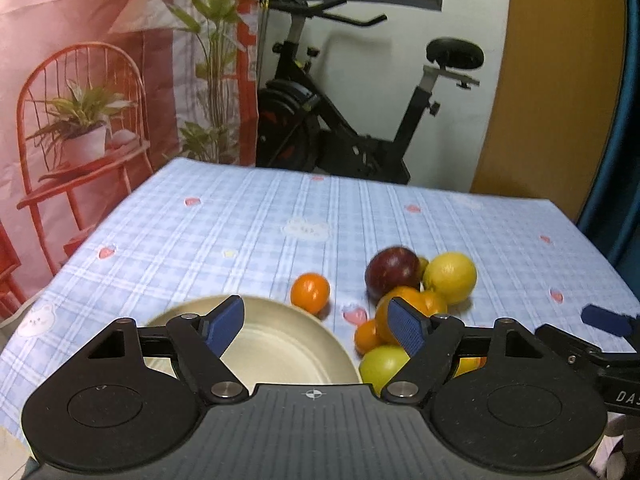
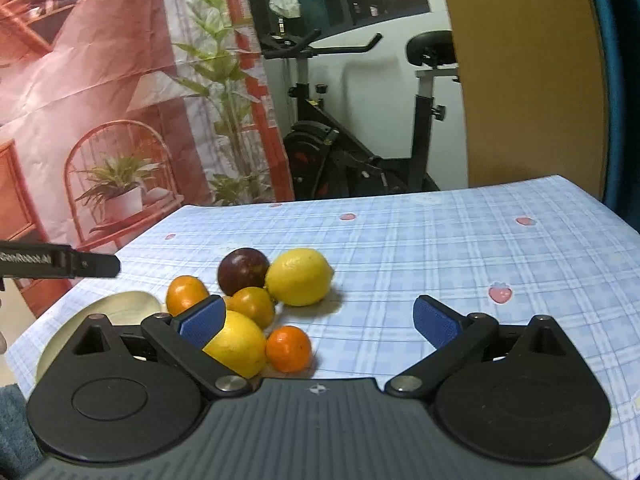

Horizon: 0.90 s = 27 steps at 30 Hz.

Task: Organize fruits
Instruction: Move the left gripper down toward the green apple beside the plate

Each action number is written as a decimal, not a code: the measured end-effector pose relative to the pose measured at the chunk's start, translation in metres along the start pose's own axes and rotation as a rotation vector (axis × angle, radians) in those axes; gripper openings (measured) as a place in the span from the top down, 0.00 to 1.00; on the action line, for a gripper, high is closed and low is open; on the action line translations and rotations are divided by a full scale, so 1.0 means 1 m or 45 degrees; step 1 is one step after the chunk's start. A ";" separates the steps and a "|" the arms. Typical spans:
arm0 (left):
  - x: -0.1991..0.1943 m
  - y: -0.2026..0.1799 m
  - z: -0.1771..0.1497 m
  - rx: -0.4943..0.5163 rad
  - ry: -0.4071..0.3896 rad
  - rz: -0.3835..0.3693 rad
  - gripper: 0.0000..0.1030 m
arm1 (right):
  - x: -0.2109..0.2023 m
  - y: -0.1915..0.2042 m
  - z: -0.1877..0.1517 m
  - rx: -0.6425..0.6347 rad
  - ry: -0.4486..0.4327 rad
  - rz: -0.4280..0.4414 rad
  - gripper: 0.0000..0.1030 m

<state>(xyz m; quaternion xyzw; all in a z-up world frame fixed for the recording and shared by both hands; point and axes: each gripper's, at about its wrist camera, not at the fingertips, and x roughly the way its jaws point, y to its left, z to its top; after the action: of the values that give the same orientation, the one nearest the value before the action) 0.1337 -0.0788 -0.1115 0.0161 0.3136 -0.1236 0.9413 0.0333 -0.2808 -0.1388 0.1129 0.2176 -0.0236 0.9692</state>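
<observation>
Blue-checked tablecloth [image 1: 240, 232] with a loose fruit pile right of a cream round metal bowl [image 1: 280, 344]. Left gripper [image 1: 320, 326] spread wide, empty, hovering over bowl's right rim; pile just right of its right pad. Right gripper [image 2: 320, 322] also wide apart, nothing clamped; pile at its left pad, bare cloth between pads. Nearest: small round orange mandarin [image 2: 289, 349], touching big yellow citrus [image 2: 238, 344]. Farther: dark purple round plum [image 2: 243, 271], oval yellow lemon [image 2: 299, 277], long axis left-right. Lone orange fruit [image 1: 310, 293] just beyond bowl, possibly nearer left hand. Bowl seemingly empty, partly hidden.
</observation>
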 end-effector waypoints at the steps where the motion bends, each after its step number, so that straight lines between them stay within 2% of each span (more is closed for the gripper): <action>1: 0.001 0.000 0.000 0.001 0.010 -0.009 0.22 | 0.001 0.002 0.001 -0.018 0.008 0.010 0.01; 6: 0.001 0.003 0.001 -0.009 0.031 -0.085 0.23 | 0.006 0.018 -0.003 -0.115 0.060 0.073 0.03; 10: -0.001 0.005 -0.005 -0.037 0.028 -0.119 0.31 | 0.008 0.032 -0.009 -0.204 0.103 0.146 0.07; 14: -0.001 0.002 -0.010 -0.027 0.055 -0.155 0.40 | 0.010 0.051 -0.016 -0.321 0.148 0.219 0.18; 18: -0.002 -0.002 -0.014 -0.008 0.065 -0.241 0.41 | 0.012 0.065 -0.027 -0.422 0.200 0.294 0.31; 21: -0.001 -0.008 -0.015 0.032 0.073 -0.290 0.41 | 0.017 0.070 -0.031 -0.455 0.222 0.300 0.43; 24: 0.005 -0.008 -0.018 0.021 0.091 -0.316 0.42 | 0.020 0.067 -0.034 -0.439 0.234 0.299 0.46; 27: 0.006 -0.007 -0.021 0.008 0.054 -0.278 0.42 | 0.021 0.066 -0.036 -0.429 0.253 0.296 0.47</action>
<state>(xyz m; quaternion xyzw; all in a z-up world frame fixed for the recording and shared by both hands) 0.1244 -0.0844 -0.1317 -0.0124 0.3328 -0.2260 0.9154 0.0438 -0.2078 -0.1658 -0.0246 0.2983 0.1362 0.9444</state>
